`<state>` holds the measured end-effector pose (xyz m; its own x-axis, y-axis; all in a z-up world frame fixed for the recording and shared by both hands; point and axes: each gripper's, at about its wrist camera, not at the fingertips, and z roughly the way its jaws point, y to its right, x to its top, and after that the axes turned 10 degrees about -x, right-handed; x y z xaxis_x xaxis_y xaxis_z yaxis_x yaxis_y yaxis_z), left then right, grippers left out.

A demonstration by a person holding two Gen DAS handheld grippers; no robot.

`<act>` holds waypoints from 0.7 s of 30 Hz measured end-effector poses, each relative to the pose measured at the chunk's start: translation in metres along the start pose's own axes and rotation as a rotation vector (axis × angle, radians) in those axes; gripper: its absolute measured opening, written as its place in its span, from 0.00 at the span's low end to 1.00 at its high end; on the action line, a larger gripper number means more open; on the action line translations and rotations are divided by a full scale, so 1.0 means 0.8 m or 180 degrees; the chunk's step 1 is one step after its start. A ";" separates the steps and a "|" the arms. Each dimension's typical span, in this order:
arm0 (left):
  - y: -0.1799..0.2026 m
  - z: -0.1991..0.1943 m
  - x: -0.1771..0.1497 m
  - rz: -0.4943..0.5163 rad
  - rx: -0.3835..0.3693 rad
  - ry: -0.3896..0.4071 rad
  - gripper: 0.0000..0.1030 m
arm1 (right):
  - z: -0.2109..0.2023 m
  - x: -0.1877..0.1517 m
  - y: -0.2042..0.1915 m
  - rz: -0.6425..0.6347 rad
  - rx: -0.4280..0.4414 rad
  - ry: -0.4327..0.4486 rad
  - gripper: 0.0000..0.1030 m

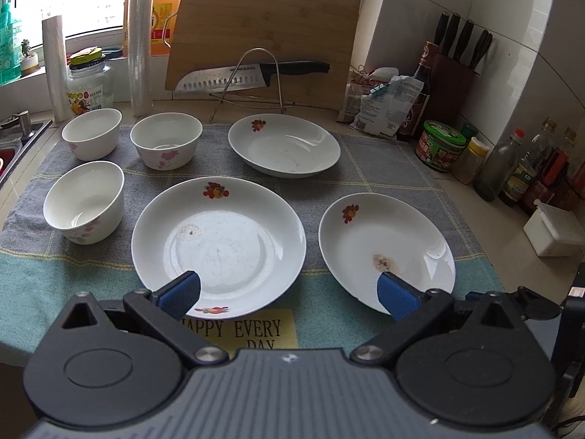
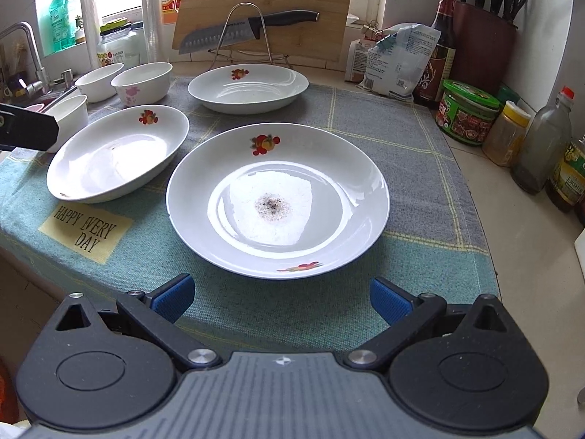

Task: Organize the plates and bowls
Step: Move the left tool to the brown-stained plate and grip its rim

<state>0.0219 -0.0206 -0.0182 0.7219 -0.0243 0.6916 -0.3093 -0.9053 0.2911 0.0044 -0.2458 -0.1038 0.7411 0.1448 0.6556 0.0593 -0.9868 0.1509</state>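
Observation:
Three white plates with red fruit prints lie on a grey and teal cloth (image 1: 365, 179). In the left wrist view the middle plate (image 1: 219, 241) is just ahead, a stained plate (image 1: 384, 245) is at the right, and a third plate (image 1: 285, 144) is farther back. Three white bowls (image 1: 85, 201) (image 1: 166, 141) (image 1: 92, 133) stand at the left. My left gripper (image 1: 289, 292) is open over the near rims, empty. In the right wrist view my right gripper (image 2: 281, 298) is open, empty, just short of the stained plate (image 2: 278, 197); the middle plate (image 2: 117, 153) and far plate (image 2: 248, 86) lie beyond.
A cutting board (image 1: 263, 36) and a knife (image 1: 248, 75) on a wire rack stand behind the cloth. Bottles and jars (image 1: 440, 144) line the right wall beside a knife block (image 1: 453, 66). A sink (image 1: 18, 135) lies at the left. The counter's front edge is right below both grippers.

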 end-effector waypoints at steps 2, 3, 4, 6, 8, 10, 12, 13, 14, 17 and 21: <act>0.005 0.002 0.000 -0.0005 -0.0008 -0.0023 0.99 | 0.010 -0.004 0.000 0.0000 0.0027 0.0013 1.00; 0.008 0.005 0.000 -0.0011 -0.0005 -0.0056 0.99 | 0.013 -0.005 0.000 -0.0010 0.0041 0.0026 1.00; 0.010 0.007 0.000 -0.0010 -0.0012 -0.0087 0.99 | 0.016 -0.007 0.000 -0.0015 0.0050 0.0026 1.00; 0.016 0.013 -0.002 -0.0008 -0.0030 -0.0166 0.99 | 0.020 -0.008 0.000 -0.0032 0.0086 0.0053 1.00; 0.020 0.017 -0.005 -0.0028 -0.0066 -0.0192 0.99 | 0.024 -0.009 0.001 -0.0029 0.0136 0.0068 1.00; 0.024 0.020 -0.005 -0.0025 -0.0047 -0.0216 0.99 | 0.027 -0.008 0.002 -0.0019 0.0175 0.0082 1.00; 0.028 0.024 -0.004 0.0030 -0.0005 -0.0238 0.99 | 0.030 -0.008 0.003 -0.0008 0.0197 0.0075 1.00; 0.030 0.026 -0.003 0.0064 -0.0015 -0.0247 0.99 | 0.031 -0.008 0.003 -0.0013 0.0194 0.0081 1.00; 0.032 0.028 -0.002 0.0100 -0.0029 -0.0251 0.99 | 0.031 -0.009 0.003 -0.0030 0.0185 0.0089 1.00; 0.033 0.037 0.005 0.0183 -0.0045 -0.0264 0.99 | 0.034 -0.009 0.000 -0.0124 0.0147 0.0133 1.00; 0.032 0.050 0.014 0.0374 -0.0140 -0.0271 0.99 | 0.036 -0.011 0.000 -0.0113 0.0154 0.0200 1.00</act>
<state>0.0469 -0.0608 -0.0293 0.7283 -0.1666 0.6647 -0.4203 -0.8747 0.2412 0.0171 -0.2489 -0.1307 0.6946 0.1824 0.6958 0.1181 -0.9831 0.1399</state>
